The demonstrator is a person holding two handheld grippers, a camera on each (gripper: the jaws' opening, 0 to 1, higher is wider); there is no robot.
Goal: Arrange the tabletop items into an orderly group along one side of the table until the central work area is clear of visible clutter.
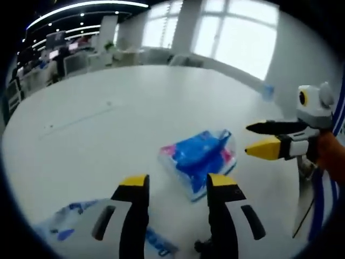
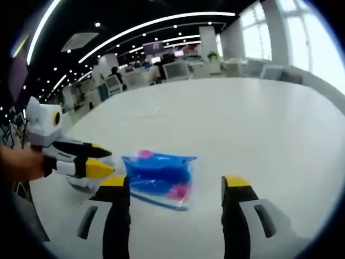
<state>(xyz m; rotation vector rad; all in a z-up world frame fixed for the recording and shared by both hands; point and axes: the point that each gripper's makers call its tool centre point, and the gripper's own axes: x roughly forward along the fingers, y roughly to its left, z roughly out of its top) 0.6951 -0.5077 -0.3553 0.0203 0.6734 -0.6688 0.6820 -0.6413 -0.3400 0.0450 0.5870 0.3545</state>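
L tongs [image 1: 177,186] agape nr blue packet [image 1: 198,157]; white table [image 1: 108,113] bare beyond.

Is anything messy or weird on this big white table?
Nothing looks broken or spilled. The blue and pink packet lies crooked out on the white table, not tidied to a side. A second blue-printed packet sits near the left gripper.

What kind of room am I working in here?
Most likely an open-plan office: a large white table in front, rows of desks and chairs behind it, long strip ceiling lights, and big windows along one wall.
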